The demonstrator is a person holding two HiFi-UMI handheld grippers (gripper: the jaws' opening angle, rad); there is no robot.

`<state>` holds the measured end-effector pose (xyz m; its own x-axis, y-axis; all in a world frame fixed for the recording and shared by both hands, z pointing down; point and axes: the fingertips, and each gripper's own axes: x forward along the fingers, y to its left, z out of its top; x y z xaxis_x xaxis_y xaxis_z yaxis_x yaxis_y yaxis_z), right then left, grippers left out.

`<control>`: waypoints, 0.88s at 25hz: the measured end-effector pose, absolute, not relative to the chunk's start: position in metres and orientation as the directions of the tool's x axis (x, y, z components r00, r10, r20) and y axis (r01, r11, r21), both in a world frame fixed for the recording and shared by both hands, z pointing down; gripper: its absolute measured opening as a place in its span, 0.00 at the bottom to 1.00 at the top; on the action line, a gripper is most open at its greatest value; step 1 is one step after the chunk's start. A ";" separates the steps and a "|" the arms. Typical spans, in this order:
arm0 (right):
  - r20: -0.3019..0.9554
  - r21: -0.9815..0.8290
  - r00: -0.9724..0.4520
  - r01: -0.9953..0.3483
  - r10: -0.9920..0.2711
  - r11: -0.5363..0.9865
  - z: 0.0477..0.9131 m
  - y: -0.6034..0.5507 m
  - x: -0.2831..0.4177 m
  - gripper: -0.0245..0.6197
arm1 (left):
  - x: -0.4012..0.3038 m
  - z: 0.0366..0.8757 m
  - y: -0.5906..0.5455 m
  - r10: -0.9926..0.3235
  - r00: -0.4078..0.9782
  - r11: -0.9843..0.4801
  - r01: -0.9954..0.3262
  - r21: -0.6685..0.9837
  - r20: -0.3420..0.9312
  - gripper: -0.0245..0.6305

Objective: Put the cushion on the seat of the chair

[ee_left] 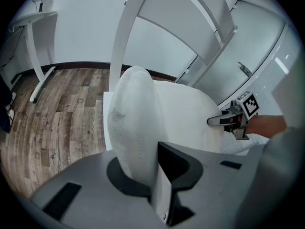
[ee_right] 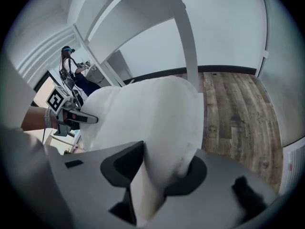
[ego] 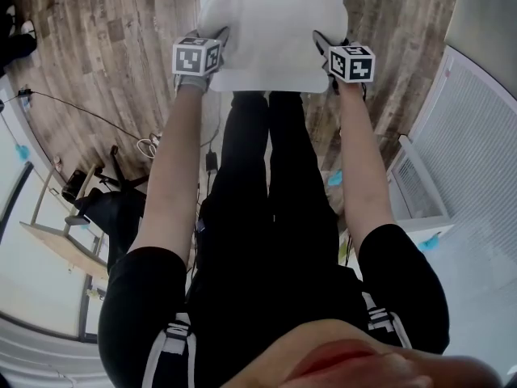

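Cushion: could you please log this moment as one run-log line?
cushion: over chair seat | left gripper: gripping cushion edge | right gripper: cushion edge between jaws

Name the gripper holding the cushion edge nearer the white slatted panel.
The right gripper, clamped on the cushion on the slatted panel side; the left gripper grips the opposite edge.

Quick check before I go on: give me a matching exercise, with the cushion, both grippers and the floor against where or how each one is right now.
Things:
1 cushion
2 left gripper
3 right gripper
4 floor

Places and states:
A brown wood planks
B at the cushion's left edge in the head view
C white, between both grippers' jaws
D at the cushion's right edge in the head view

Pairs: 1-C; 2-B; 3-D; 4-A
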<state>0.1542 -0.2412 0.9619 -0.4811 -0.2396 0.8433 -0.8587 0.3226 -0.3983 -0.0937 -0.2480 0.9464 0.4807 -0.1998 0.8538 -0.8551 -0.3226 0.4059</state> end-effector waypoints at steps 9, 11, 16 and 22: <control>0.875 -0.321 -0.408 -0.891 -0.260 0.320 0.976 -0.246 0.169 0.38 | -0.099 0.960 -0.255 -0.217 0.422 -0.314 -0.884 0.346 0.880 0.25; 0.882 -0.302 -0.393 -0.896 -0.262 0.327 0.977 -0.249 0.171 0.40 | -0.100 0.961 -0.259 -0.228 0.402 -0.318 -0.892 0.322 0.887 0.28; 0.895 -0.255 -0.354 -0.905 -0.271 0.340 0.982 -0.255 0.173 0.44 | -0.108 0.967 -0.263 -0.234 0.352 -0.322 -0.908 0.269 0.906 0.36; 0.915 -0.201 -0.303 -0.915 -0.267 0.351 0.982 -0.262 0.175 0.47 | -0.119 0.976 -0.264 -0.247 0.281 -0.331 -0.924 0.192 0.927 0.46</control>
<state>0.1752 -0.2617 0.9822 -0.3031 -0.2665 0.9149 -0.9146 0.3512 -0.2007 -0.1188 -0.2638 0.9759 0.2812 -0.2467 0.9274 -0.9237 -0.3314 0.1920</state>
